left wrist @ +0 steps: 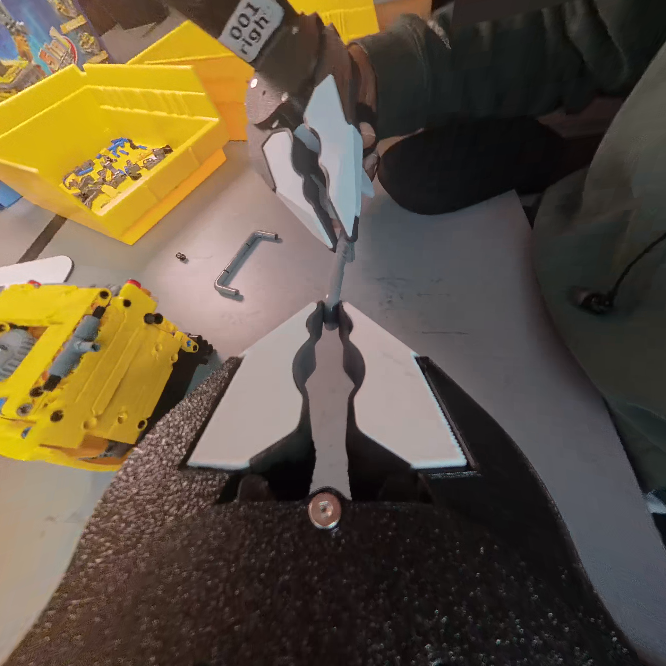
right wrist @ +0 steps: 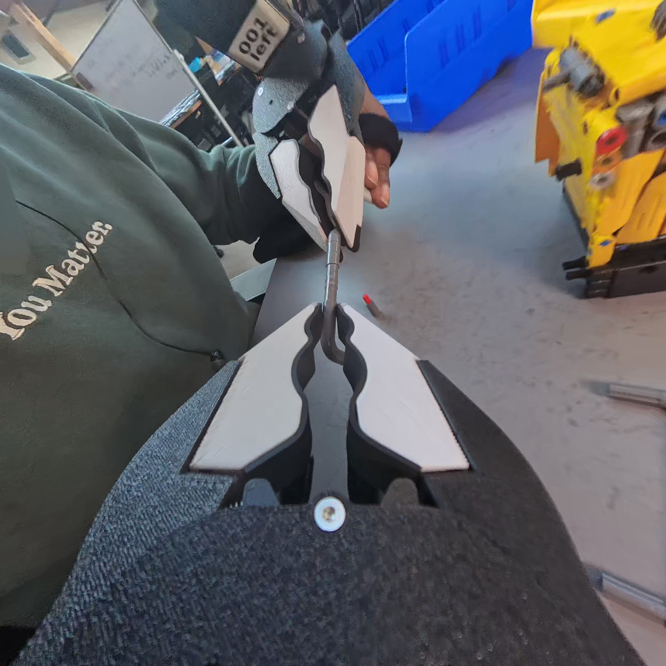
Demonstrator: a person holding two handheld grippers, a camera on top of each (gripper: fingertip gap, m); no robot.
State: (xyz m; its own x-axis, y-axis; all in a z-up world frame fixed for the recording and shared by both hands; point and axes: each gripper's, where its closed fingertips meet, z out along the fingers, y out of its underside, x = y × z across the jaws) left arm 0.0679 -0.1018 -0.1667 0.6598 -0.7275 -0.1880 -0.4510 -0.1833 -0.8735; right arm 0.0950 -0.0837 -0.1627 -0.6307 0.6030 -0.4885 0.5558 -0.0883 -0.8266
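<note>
Grey scuffed tabletop (left wrist: 450,274), cluttered workshop behind.

Left wrist view: left gripper (left wrist: 331,312) nearly closed, tips pinching the near end of a thin grey rod (left wrist: 338,275). Far end sits in the right gripper (left wrist: 344,236), straight ahead, also pinched tight. Left of the fingers: a bent grey rod (left wrist: 242,265) lying flat, a yellow bin (left wrist: 119,144) of small parts, a yellow brick-built model (left wrist: 86,378).

Right wrist view: the rod's hooked end shows between the right gripper's fingers, hidden in the other view. A green sweatshirt (right wrist: 90,288) at left; blue bins (right wrist: 439,61) ahead; a small red-tipped pin (right wrist: 371,304) just right of the tips.
</note>
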